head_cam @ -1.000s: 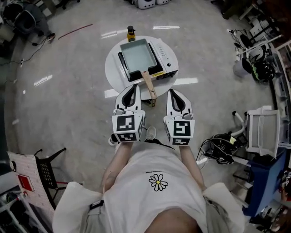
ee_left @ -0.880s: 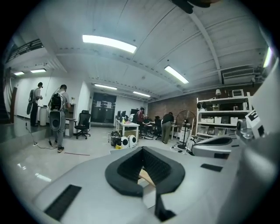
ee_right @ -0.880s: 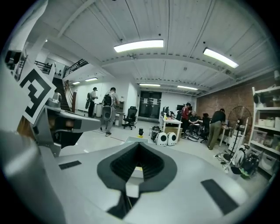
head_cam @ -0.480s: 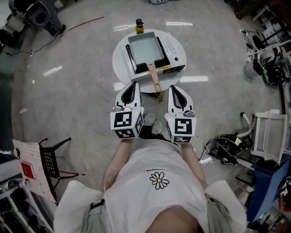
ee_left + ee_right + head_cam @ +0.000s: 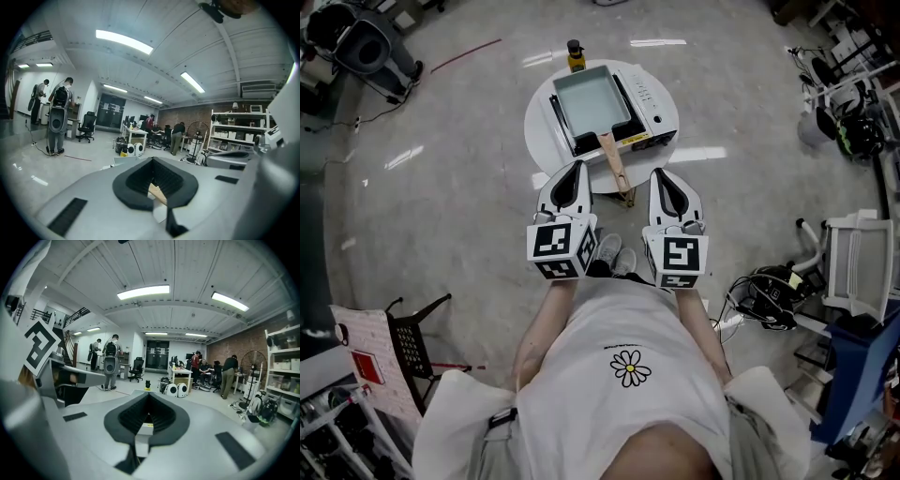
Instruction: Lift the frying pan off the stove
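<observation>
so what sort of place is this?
Probably an open lab or workshop, not a kitchen: the portable stove sits on a small round table on a polished floor, with office desks and storage shelves around.

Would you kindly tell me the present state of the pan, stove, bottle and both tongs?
frying pan: resting on the stove, ungripped.
stove: sitting flat on the round table.
bottle: upright, at the table's far edge.
left tongs: shut, holding nothing, left of the pan's handle.
right tongs: shut, holding nothing, right of the handle.
</observation>
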### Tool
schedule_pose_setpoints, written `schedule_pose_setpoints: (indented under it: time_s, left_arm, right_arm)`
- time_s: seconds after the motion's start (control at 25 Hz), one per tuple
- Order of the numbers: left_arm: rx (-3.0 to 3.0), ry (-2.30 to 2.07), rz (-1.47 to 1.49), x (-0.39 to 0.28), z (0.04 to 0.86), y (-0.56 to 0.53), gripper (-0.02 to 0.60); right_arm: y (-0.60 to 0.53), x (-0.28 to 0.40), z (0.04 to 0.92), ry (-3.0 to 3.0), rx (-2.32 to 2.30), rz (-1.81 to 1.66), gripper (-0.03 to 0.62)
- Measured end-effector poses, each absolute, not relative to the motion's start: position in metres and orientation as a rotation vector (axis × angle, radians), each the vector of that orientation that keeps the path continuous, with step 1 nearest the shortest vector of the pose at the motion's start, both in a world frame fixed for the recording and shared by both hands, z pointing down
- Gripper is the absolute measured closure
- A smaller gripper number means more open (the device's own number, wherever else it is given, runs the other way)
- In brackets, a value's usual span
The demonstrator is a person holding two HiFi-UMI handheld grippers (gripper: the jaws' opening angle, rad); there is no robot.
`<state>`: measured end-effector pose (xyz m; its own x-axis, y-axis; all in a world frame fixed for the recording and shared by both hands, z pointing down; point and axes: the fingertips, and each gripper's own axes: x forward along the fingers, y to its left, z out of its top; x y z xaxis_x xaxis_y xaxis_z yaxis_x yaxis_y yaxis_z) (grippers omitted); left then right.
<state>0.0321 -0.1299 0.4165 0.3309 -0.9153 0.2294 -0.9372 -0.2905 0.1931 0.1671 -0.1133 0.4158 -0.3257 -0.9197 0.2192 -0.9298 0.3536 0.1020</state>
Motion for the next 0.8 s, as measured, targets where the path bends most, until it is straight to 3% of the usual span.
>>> schedule_pose_setpoints:
  time_s: [0.4,0.8]
  left_arm:
    - [2.323,-1.649,0.116,0.041,0.417,-0.144,0.58]
    - [2.186,-1.345,0.0,0.062,0.456,-0.169,0.336]
  right_arm:
    - [-0.117,0.175,0.416,-2.354,1.688,0.077,0.591]
    - [-0.124,0.19,0.424,-2.304,1.731,0.125,0.591]
